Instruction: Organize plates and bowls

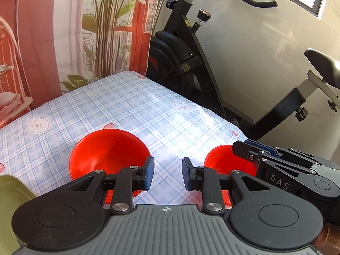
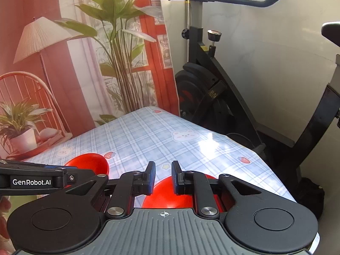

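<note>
Just beyond the left hand-held gripper (image 1: 167, 173) sits a red bowl (image 1: 109, 148), untouched.

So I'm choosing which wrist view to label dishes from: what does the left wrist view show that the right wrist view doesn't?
Only the left wrist view: a green dish edge at the lower left and the bike's saddle.
Only the right wrist view: the backdrop's printed lamp and potted plant.
Both: two red bowls on the plaid bear tablecloth, the exercise bike, and both grippers, left and right, open and empty.
</note>
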Motion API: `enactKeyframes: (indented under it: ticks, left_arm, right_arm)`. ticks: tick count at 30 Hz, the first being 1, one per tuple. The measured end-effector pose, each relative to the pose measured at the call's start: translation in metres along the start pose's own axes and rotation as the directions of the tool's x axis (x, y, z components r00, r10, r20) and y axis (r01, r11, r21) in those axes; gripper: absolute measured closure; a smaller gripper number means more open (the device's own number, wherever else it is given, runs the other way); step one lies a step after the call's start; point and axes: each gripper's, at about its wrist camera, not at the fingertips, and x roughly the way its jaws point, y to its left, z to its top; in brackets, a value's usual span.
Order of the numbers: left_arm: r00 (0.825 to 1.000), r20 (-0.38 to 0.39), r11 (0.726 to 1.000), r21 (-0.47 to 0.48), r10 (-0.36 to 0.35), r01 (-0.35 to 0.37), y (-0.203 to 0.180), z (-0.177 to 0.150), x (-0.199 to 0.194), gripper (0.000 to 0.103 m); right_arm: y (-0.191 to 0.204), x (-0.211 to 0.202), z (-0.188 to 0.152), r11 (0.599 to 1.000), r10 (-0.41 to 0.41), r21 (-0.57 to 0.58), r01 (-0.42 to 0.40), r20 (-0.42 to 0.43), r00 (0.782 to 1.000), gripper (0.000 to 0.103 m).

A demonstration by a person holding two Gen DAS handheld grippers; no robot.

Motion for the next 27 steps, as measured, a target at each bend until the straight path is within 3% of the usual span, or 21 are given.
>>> enactKeyframes:
  ticks: [10, 21, 27]
  left_arm:
    - [0.996, -0.067, 0.998, 0.016, -0.064, 0.065, -0.036, -0.014, 0.034, 0.073]
    - [0.992, -0.106, 0.997, 0.007, -0.071, 0.072, -0.036, -0.028, 0.044, 0.074]
    - [0.988, -0.131, 0.996, -0.027, -0.085, 0.082, -0.035, -0.037, 0.045, 0.075]
  right_arm:
    - [-0.058, -0.005, -0.015, 0.99, -0.118, 0.077, 0.119, -0.013, 0.993, 0.087]
    - [-0.07, 0.01, -0.036, 0.982, -0.087, 0.157, 0.101, -0.092, 0.992, 0.087]
    - [-0.07, 0.011, -0.042, 0.982, -0.074, 0.164, 0.091, -0.111, 0.991, 0.095]
